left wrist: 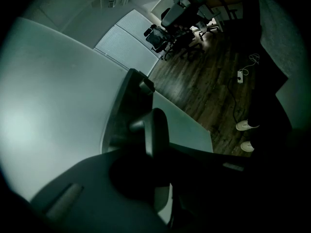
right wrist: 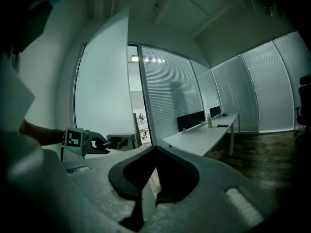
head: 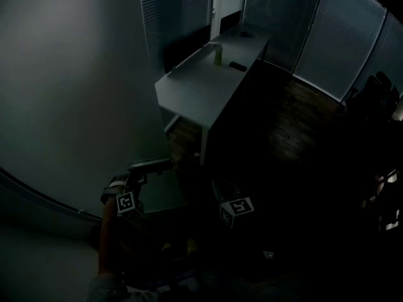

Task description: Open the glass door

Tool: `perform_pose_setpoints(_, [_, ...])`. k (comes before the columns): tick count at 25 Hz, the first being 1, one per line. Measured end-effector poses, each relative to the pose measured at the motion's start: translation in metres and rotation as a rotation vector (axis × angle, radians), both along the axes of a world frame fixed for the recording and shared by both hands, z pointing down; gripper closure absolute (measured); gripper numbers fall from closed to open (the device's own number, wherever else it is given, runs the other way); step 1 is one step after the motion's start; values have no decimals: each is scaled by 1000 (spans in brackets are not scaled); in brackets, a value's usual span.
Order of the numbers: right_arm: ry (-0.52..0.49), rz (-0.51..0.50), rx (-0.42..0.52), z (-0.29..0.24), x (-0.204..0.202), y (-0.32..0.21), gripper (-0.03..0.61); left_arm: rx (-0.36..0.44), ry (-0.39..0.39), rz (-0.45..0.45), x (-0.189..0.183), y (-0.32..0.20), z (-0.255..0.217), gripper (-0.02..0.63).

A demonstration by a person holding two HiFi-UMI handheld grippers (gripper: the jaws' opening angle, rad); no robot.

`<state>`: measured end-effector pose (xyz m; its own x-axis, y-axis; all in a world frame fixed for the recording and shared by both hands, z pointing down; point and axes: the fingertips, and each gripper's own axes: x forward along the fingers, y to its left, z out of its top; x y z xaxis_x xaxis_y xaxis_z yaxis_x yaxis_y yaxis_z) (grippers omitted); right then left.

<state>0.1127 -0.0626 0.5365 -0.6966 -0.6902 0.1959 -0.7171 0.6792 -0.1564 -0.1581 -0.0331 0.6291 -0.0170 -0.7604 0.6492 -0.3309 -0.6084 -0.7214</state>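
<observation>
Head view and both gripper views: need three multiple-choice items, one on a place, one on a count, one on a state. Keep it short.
1. Where is the green bottle?
A. on the floor
B. on the white desk
C. on a chair

2. How many white shoes show in the left gripper view?
A. none
B. four
C. two

3. What state is the left gripper in?
A. shut on the door handle
B. open, clear of the door
C. shut on the bottle

Answers:
1 B: the bottle stands upright on the desk top.
2 C: one pair shows at the right edge.
3 A: the right gripper view shows it clamped on the handle.
</observation>
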Motion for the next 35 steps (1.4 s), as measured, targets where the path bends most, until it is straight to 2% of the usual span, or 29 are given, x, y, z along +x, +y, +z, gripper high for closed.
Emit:
perform_pose_setpoints(15, [8,34,-1,-2,-19,41,580,3,-1,74,10,34,2,571])
perform_pose_setpoints(35, [-1,155,0,-3,6,121,580,8,-8,168,37,107,2,571])
